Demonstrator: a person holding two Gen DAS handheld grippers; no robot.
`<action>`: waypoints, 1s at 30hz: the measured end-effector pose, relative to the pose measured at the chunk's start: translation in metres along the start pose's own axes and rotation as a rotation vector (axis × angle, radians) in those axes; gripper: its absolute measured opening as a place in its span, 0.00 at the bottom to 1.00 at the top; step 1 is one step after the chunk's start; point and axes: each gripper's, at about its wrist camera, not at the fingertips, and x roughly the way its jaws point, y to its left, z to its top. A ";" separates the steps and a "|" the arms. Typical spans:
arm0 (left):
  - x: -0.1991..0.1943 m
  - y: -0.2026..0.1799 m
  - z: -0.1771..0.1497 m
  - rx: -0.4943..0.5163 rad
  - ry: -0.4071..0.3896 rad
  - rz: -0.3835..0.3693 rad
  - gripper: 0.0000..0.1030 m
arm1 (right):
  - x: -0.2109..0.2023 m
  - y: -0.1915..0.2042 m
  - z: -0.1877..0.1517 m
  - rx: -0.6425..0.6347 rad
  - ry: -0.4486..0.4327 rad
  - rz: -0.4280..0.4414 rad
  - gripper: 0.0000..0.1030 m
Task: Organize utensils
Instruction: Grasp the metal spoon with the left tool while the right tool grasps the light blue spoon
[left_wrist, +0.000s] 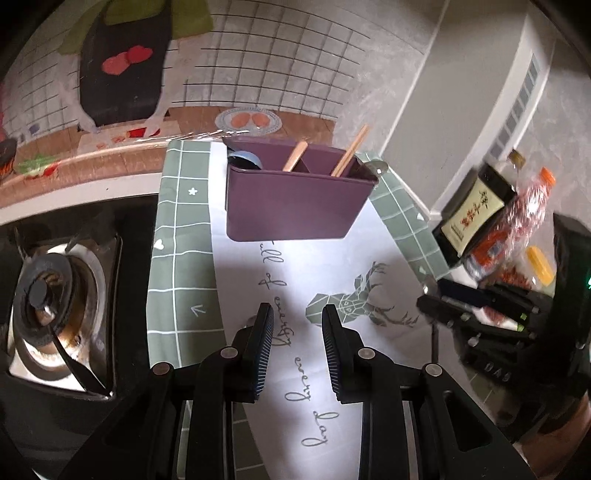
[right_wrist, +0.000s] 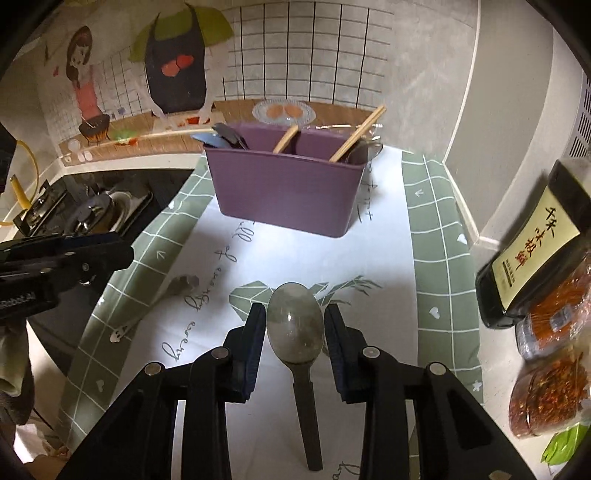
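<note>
A purple divided organizer (left_wrist: 291, 206) (right_wrist: 288, 192) stands at the far end of the green-and-white cloth (right_wrist: 436, 229). It holds wooden chopsticks (right_wrist: 356, 138), a wooden handle and dark spoons (right_wrist: 221, 136). My right gripper (right_wrist: 295, 314) is shut on a grey spoon (right_wrist: 295, 328): the pads press the sides of its bowl and the handle points back toward the camera. My left gripper (left_wrist: 297, 314) hovers over the cloth, jaws narrowly open with nothing between them. Another spoon (right_wrist: 181, 286) lies on the cloth at the left.
A gas stove burner (left_wrist: 55, 295) sits left of the cloth. To the right stand a dark sauce bottle (right_wrist: 532, 258), a plastic bottle (left_wrist: 528, 206) and jars of red chili (right_wrist: 554, 321). The tiled wall runs behind the organizer.
</note>
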 end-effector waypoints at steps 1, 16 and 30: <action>0.004 0.000 0.001 0.026 0.023 0.008 0.27 | -0.001 -0.003 0.001 0.004 0.000 0.002 0.30; 0.105 0.015 -0.017 0.197 0.342 0.150 0.30 | 0.016 -0.032 -0.030 0.105 0.078 0.010 0.30; 0.057 0.003 -0.005 0.069 0.111 0.090 0.28 | 0.002 -0.023 -0.020 0.088 0.027 0.000 0.30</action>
